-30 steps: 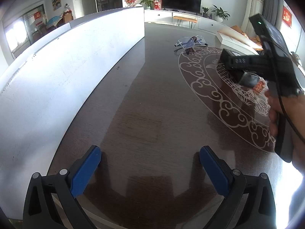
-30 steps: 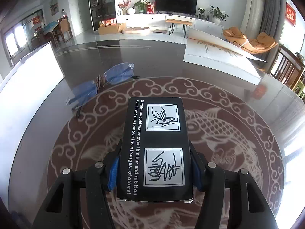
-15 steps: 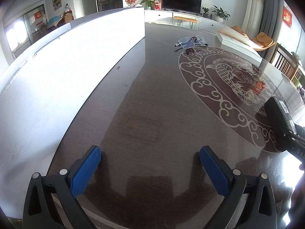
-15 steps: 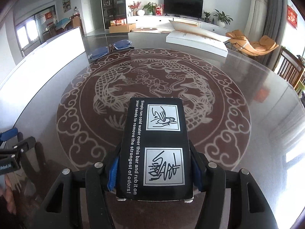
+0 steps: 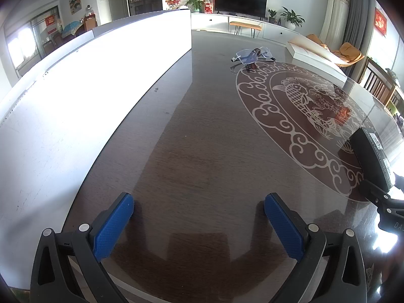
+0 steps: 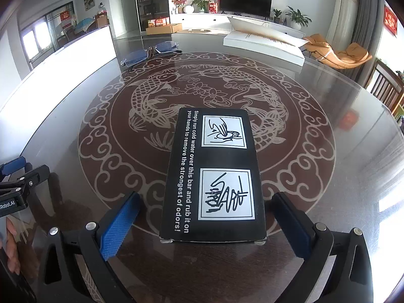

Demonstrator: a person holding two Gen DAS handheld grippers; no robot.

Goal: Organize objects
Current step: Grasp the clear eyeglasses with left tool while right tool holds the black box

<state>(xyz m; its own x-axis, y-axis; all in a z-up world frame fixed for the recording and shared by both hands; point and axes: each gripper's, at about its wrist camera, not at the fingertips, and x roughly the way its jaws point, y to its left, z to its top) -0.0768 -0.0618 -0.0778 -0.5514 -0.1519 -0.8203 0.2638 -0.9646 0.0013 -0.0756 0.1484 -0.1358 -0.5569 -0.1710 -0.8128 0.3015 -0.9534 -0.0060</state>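
Release was the step: your right gripper (image 6: 205, 223) had just spread its jaws clear of the black box (image 6: 213, 176) lying on the table (image 6: 341, 202); withdrawing straight back looked safest. Left gripper (image 5: 199, 223) gaped, empty.

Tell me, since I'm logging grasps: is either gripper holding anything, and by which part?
Nothing is held. The right gripper has just opened; the black box lies between its fingers, untouched. The left gripper is open, empty.

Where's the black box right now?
In the right wrist view the black box lies flat on the table's fish medallion, between the right gripper's open jaws, touching neither.
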